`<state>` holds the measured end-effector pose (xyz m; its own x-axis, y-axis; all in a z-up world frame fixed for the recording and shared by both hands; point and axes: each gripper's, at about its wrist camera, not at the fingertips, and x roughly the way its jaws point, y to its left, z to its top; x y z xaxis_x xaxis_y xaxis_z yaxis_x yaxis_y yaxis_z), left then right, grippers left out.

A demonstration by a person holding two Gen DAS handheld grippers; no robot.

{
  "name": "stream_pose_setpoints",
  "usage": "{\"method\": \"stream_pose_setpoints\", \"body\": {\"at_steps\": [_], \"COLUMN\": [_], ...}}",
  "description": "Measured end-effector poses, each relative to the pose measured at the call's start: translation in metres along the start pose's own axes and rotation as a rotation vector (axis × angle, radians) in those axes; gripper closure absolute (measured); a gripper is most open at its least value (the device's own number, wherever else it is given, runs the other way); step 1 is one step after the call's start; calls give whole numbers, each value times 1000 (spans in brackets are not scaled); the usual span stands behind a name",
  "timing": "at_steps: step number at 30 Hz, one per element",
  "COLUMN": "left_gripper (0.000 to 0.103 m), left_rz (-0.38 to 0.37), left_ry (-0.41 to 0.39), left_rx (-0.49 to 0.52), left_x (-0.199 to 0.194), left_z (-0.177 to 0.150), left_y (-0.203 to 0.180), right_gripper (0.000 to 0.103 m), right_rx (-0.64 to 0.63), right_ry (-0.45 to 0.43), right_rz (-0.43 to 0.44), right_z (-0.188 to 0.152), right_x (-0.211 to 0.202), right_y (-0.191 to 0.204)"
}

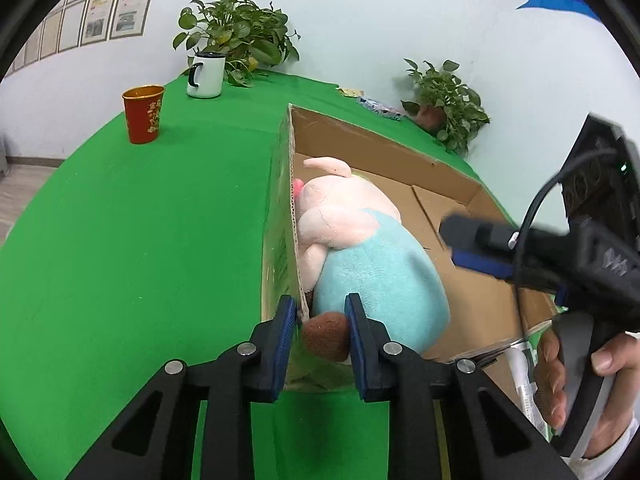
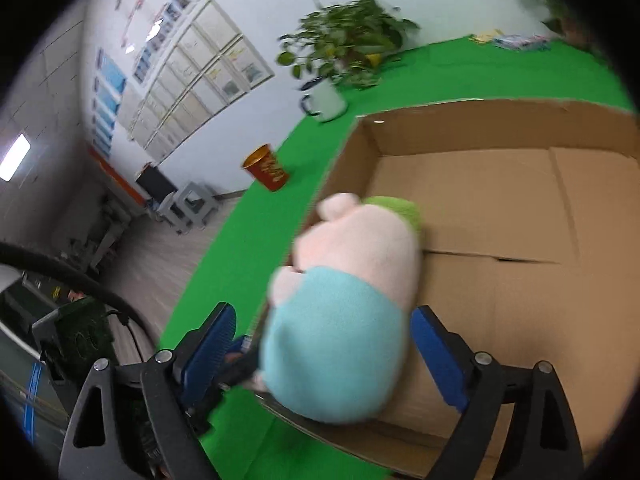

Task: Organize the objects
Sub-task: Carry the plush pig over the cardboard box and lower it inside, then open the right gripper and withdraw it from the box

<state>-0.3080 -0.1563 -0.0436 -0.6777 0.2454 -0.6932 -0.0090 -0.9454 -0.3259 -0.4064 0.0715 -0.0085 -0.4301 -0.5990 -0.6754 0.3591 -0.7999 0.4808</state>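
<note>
A plush pig (image 1: 360,264) with a pink head, light blue body and brown foot (image 1: 324,334) lies in an open cardboard box (image 1: 360,136), pressed against its left wall. My left gripper (image 1: 322,320) sits at the box's near left corner. Its jaws are narrow, with the left pad outside the wall and the right pad on the brown foot. My right gripper (image 2: 320,328) is open wide over the box (image 2: 500,128), and the pig's blue body (image 2: 336,340) shows between its fingers without touching the pads. From the left wrist view, the right gripper (image 1: 456,244) hovers right of the pig.
On the green cloth (image 1: 140,240) left of the box stand a red cup (image 1: 143,114) and a white mug (image 1: 206,75). Two potted plants (image 1: 240,36) (image 1: 446,100) line the far wall. A hand (image 1: 560,372) holds the right gripper. Something green (image 2: 394,206) lies beyond the pig.
</note>
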Motion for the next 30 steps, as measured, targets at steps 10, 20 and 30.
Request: {"method": "stream_pose_setpoints", "body": {"at_steps": [10,20,30], "left_gripper": [81,66,15], "left_rz": [12,32,80], "left_ry": [21,-17,-250], "left_rx": [12,37,123], "left_x": [-4,-24,-111], "left_z": [-6,-11,-47], "left_y": [-5,-14,-60], "right_gripper": [35,24,0], "right_rx": [-25,-6,-195], "right_ry": [111,75,-197], "right_rz": [-33,-59,-388], "right_z": [-25,-32,-87], "right_x": [32,23,-96], "right_y": [14,11,37]}}
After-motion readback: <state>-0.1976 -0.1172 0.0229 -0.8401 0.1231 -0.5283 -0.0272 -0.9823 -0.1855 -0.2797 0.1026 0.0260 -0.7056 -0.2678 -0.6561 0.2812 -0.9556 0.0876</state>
